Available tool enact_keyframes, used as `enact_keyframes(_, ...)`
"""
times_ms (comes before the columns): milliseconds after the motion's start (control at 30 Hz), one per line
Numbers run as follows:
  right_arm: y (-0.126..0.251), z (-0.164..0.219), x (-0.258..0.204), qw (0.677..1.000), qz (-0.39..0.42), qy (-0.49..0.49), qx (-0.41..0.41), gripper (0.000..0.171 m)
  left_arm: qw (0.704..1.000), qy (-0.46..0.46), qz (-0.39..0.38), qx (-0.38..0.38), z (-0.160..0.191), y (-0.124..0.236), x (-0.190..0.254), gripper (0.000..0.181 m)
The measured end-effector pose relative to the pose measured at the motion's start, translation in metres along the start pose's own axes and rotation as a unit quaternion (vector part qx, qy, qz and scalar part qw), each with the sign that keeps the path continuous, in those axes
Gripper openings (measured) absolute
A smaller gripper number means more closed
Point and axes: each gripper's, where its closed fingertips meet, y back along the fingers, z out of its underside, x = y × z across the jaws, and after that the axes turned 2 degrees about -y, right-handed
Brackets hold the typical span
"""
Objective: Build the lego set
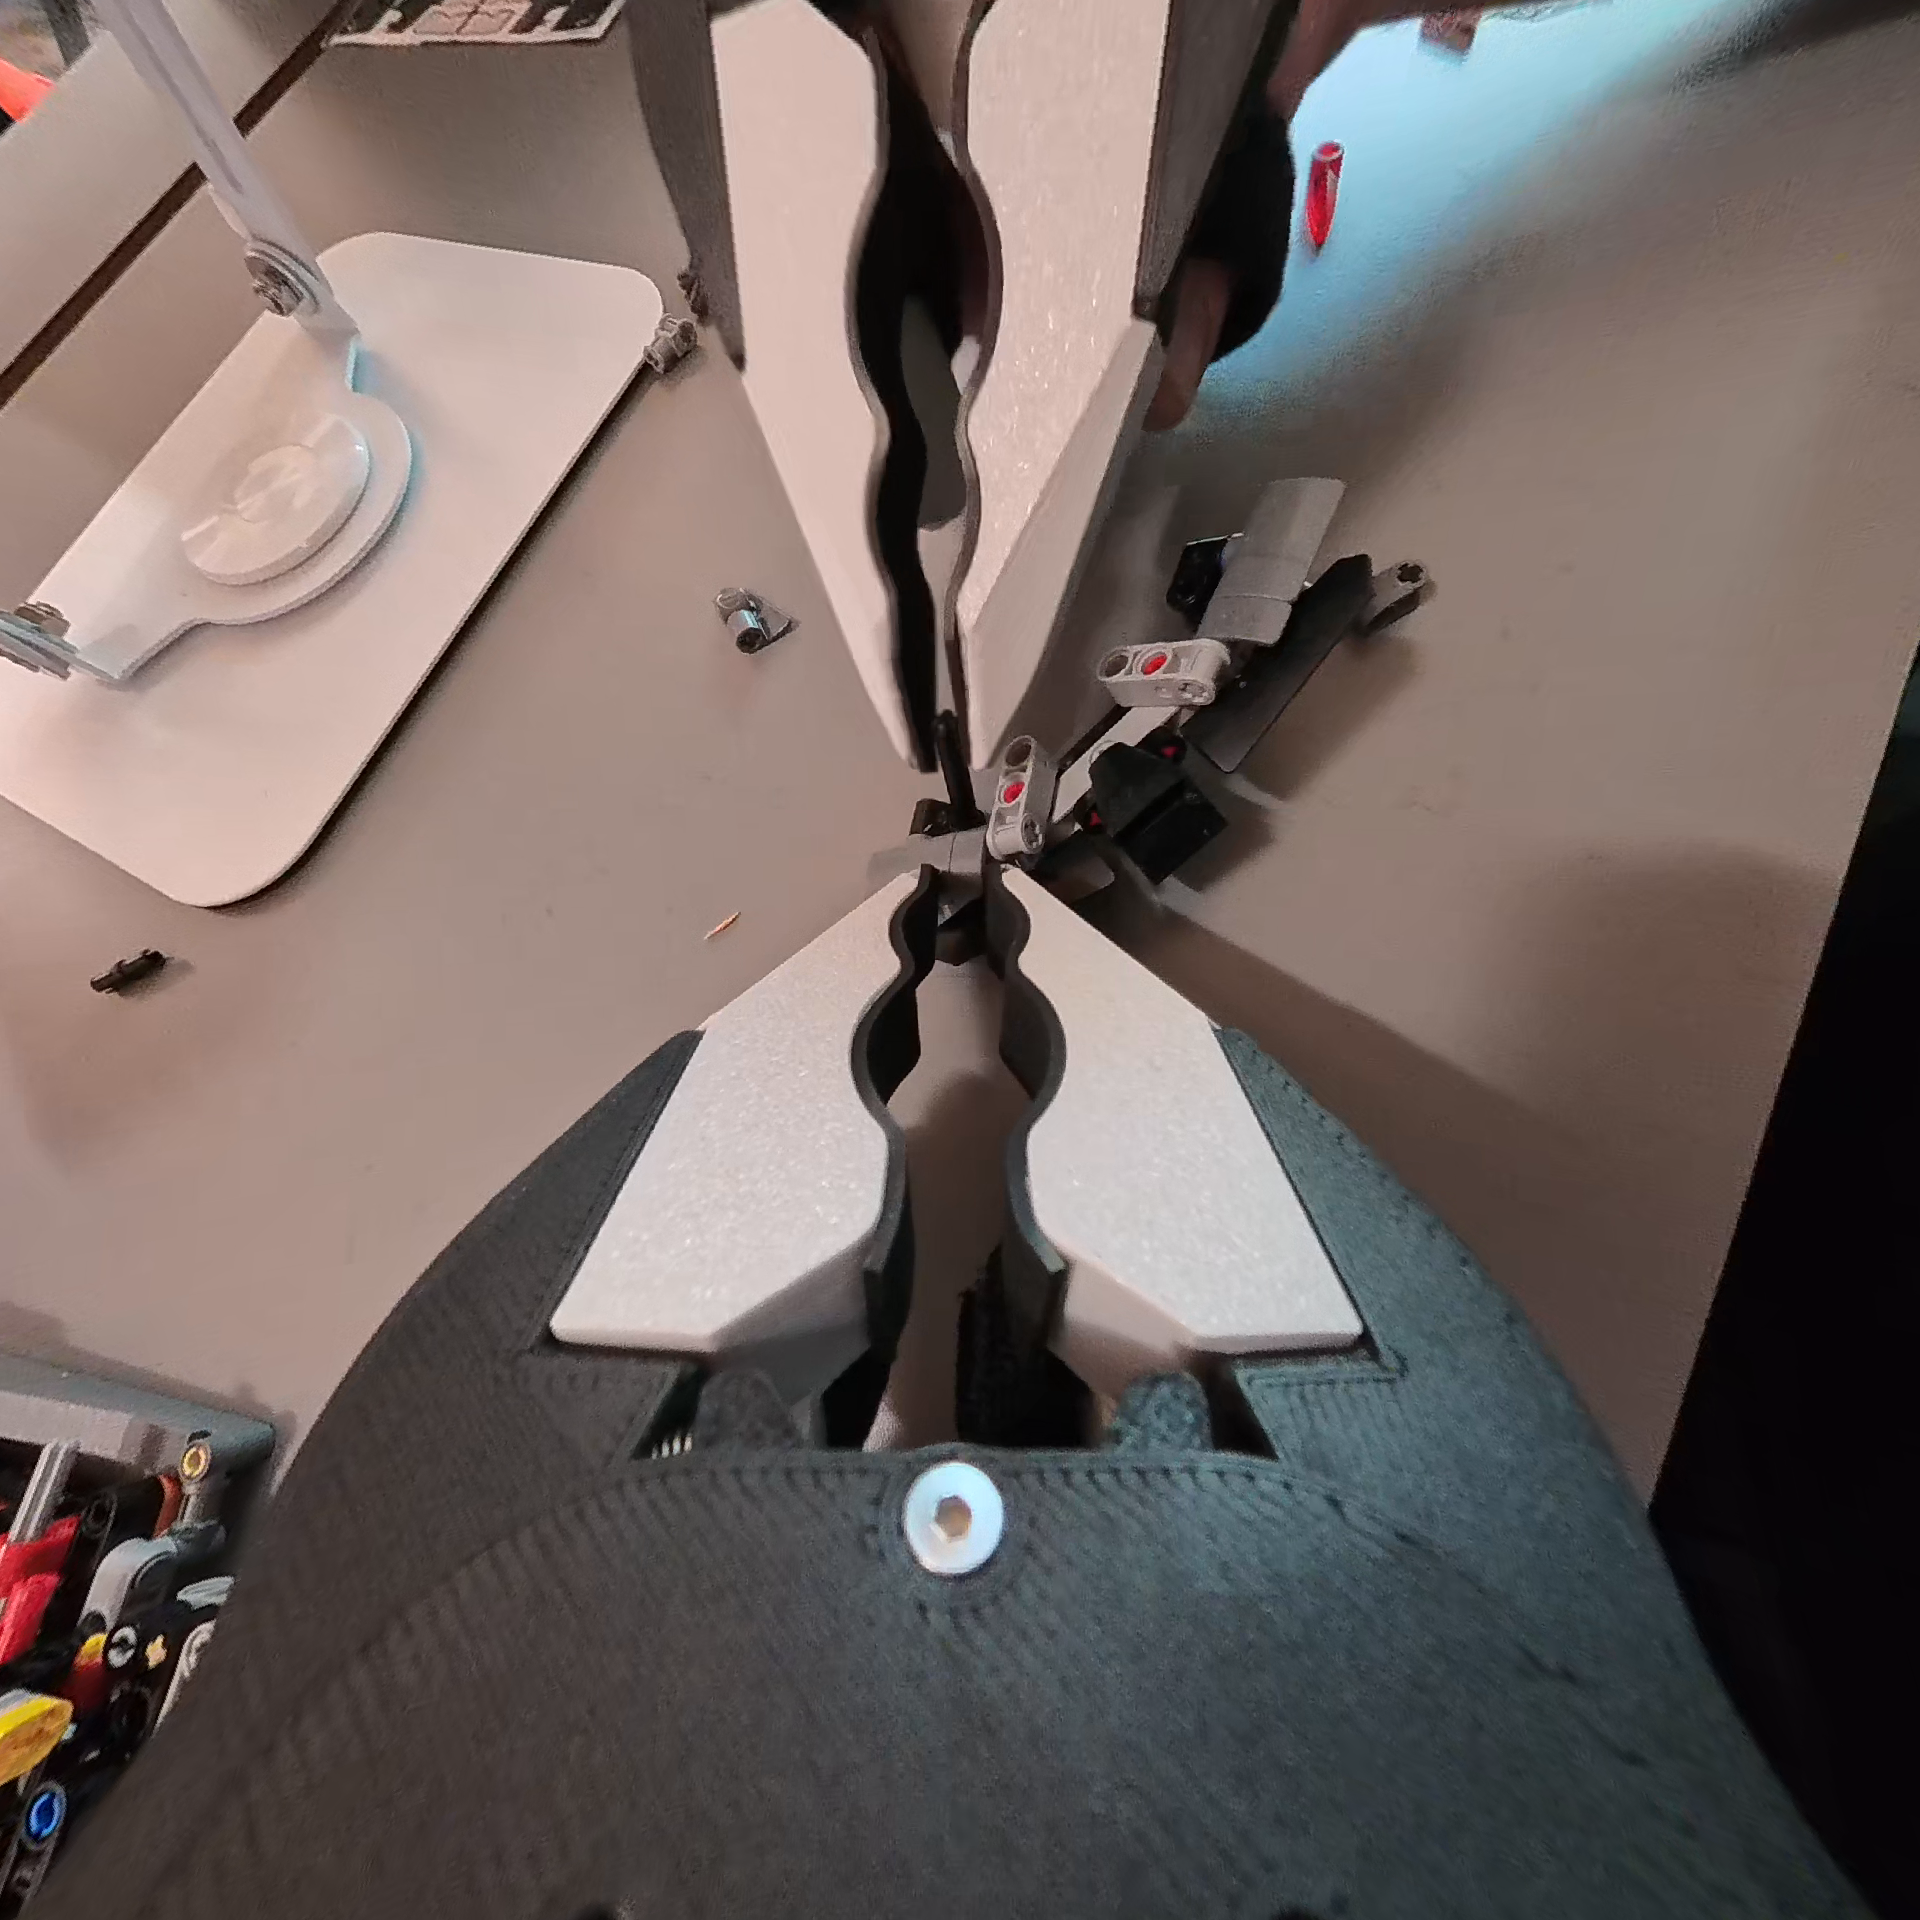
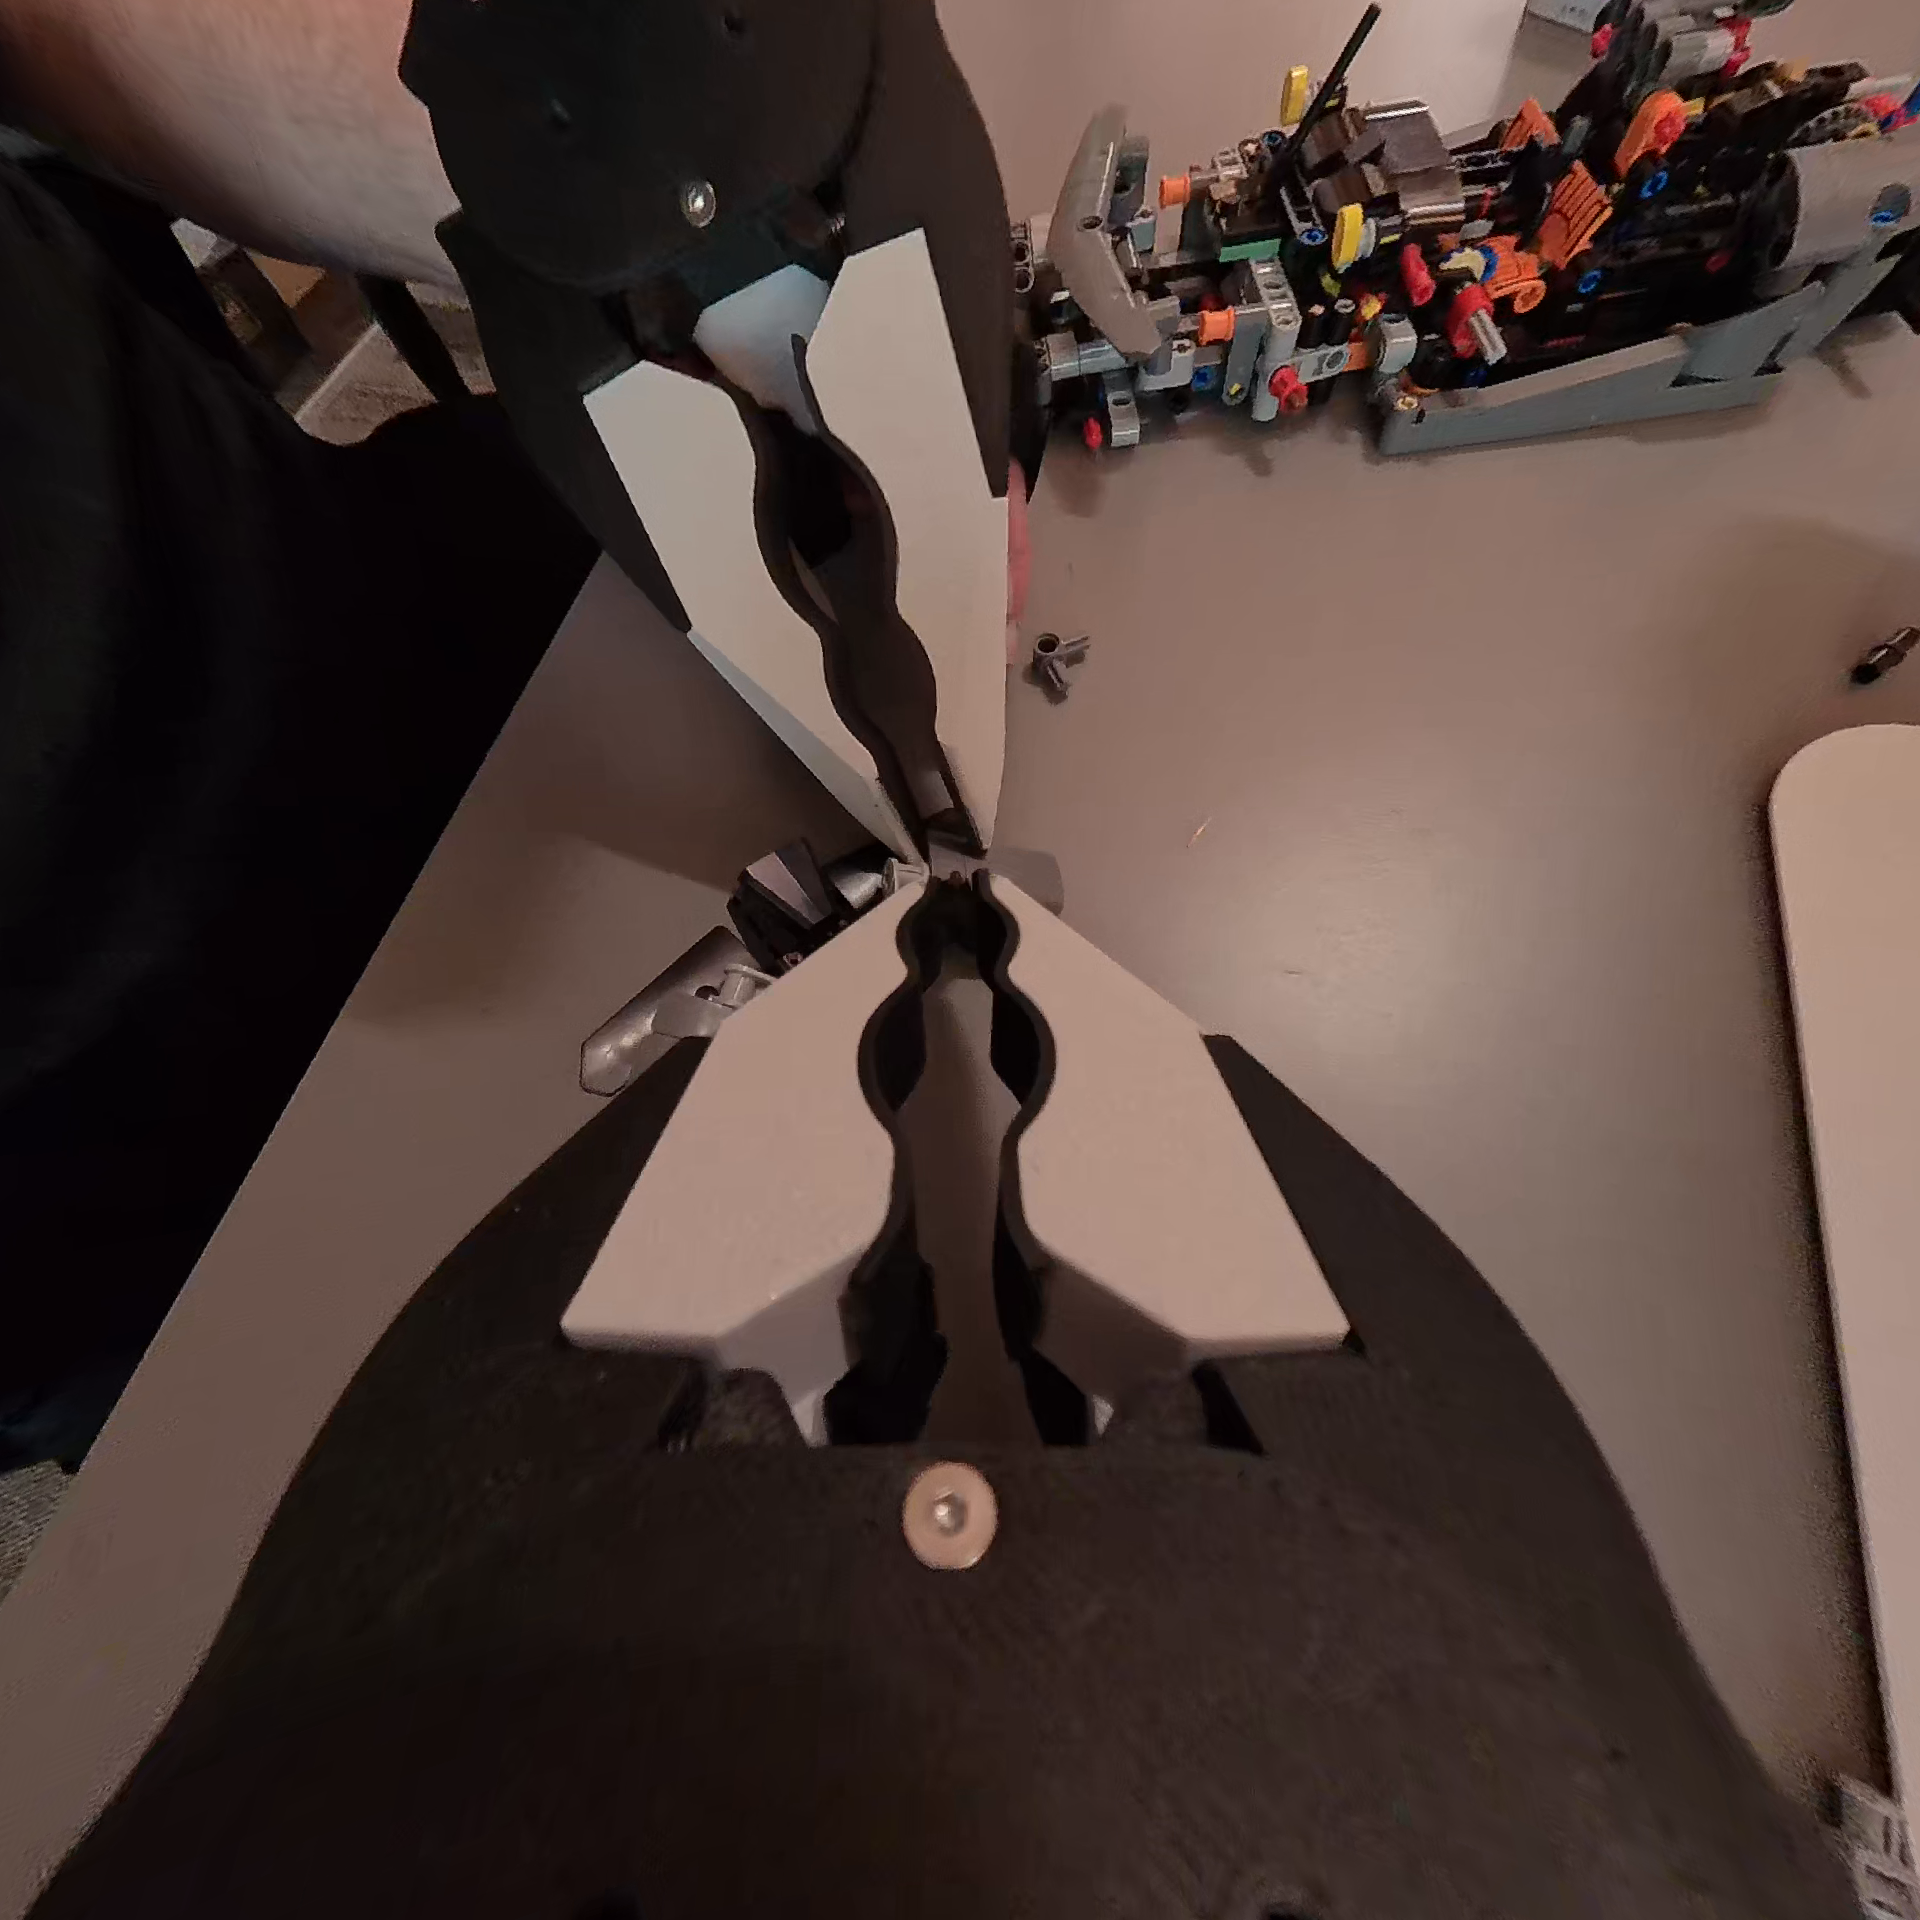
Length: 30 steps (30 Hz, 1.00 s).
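Note:
A small black and grey Lego sub-assembly (image 1: 1148, 805) with grey connectors and red pins lies low over the grey table. My left gripper (image 1: 956, 883) is shut on its near end. My right gripper (image 1: 940, 743) comes in from the top of the left wrist view, tip to tip with the left one, and is shut on a thin black pin (image 1: 948, 764) at that same end. In the right wrist view my right gripper (image 2: 951, 888) meets the left gripper (image 2: 935, 821), and the sub-assembly (image 2: 774, 899) sticks out to the left. The joint itself is hidden by the fingertips.
A large multicoloured Lego model (image 2: 1455, 260) stands at the far side of the table. A white stand base (image 1: 343, 582) lies to the left, a parts tray (image 1: 94, 1621) at the bottom left. Loose pieces (image 1: 750, 615) (image 1: 127, 971) (image 2: 1060, 660) and a red translucent piece (image 1: 1325, 192) dot the table. The table edge (image 1: 1860, 883) runs close on the right. Only a small space, under 4 cm, lies between the two pairs of fingers. Left tips and right tips are each some 20 cm from the large multicoloured Lego model (image 2: 1455, 260).

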Motion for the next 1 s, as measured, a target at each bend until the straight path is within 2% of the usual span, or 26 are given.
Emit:
enact_keyframes(500, -0.0031, 0.004, -0.0045, 0.992, 0.057, 0.107, -0.023, 0.0, 1.0, -0.005, 0.002, 0.001, -0.0008, -0.0006, 0.0008, 0.007)
enact_keyframes(1000, -0.0041, 0.0055, -0.0042, 0.988, 0.07, 0.128, -0.046, 0.0, 1.0, -0.005, 0.004, 0.002, -0.0009, -0.0007, 0.0007, 0.007)
